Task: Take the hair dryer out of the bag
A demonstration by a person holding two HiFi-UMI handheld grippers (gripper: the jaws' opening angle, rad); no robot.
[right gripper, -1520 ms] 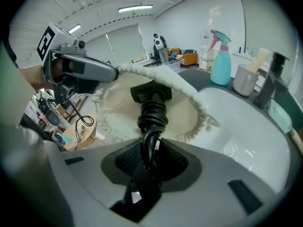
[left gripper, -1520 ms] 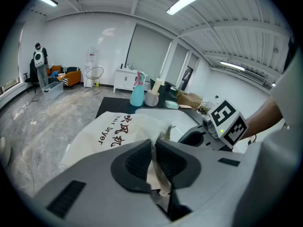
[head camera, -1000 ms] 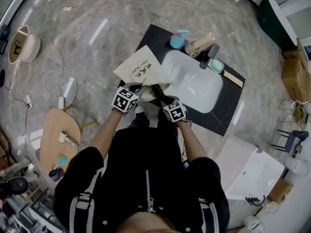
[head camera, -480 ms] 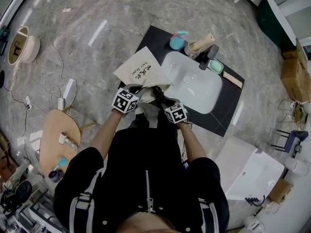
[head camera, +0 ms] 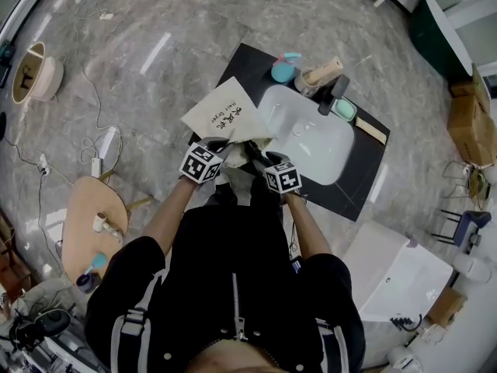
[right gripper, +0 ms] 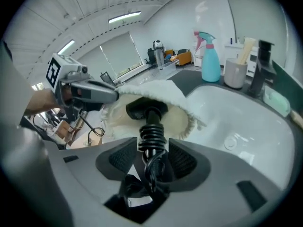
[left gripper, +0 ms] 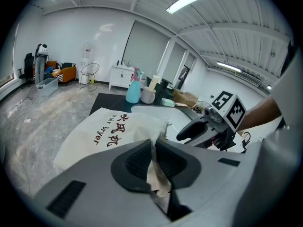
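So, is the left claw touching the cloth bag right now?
Touching. The left gripper view shows the left claw shut on a fold of the bag, with the cloth pinched between its jaws and no gap on either side.

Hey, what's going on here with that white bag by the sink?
A person is getting a hair dryer out of a cloth bag beside a white sink. The left tongs are clamped on the bag's edge. The right tongs have just opened; the dryer's coiled cord lies loose between them, and its dark end pokes from the bag's mouth.
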